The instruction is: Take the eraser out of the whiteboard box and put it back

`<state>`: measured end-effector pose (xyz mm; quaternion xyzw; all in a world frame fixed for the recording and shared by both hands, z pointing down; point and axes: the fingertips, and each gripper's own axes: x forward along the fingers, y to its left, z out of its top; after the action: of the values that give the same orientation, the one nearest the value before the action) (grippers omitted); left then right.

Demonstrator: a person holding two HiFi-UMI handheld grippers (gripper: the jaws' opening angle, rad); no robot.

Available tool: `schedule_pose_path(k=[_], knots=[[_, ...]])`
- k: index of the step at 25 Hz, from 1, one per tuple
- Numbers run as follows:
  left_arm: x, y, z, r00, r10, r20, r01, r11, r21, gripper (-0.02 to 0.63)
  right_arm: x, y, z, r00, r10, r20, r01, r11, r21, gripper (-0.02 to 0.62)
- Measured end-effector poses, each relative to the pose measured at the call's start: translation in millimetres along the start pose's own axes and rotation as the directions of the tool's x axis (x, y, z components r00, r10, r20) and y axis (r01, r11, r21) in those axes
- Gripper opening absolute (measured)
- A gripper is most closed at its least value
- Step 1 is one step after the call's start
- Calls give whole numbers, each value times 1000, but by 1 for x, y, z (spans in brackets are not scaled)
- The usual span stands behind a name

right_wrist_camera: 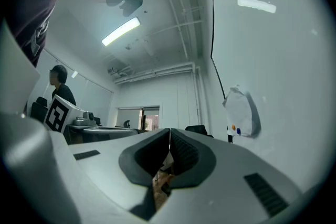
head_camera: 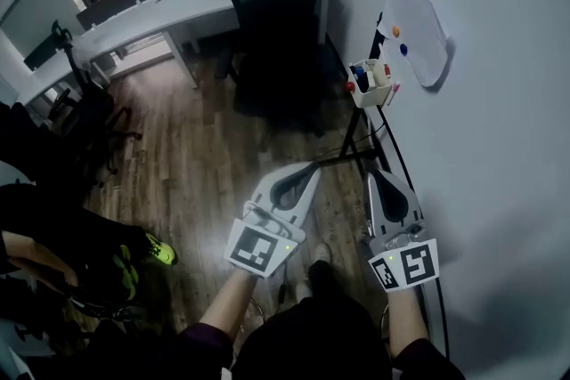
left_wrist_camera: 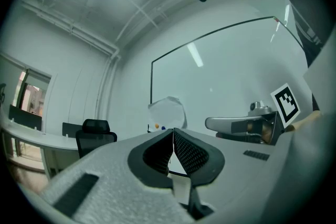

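Pale grey left tool [head_camera: 311,168] and right tool [head_camera: 372,177] carry black-and-white marker cubes [head_camera: 263,249].

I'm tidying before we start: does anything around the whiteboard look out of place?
Only the paper on the whiteboard: it hangs tilted and crumpled, its edges curling off the board, pinned by two magnets near one edge. The box near it shows nothing odd.
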<state>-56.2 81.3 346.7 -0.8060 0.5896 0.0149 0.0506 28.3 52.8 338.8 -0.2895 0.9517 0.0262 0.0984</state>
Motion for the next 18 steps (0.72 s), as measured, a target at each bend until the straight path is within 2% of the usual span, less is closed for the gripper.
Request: schedule_pose_path(k=[18], knots=[[140,64,-23,999,13,-34,-13,1000,2,6,97,-113,-34,1000,9,-22,-8,999,43,3]])
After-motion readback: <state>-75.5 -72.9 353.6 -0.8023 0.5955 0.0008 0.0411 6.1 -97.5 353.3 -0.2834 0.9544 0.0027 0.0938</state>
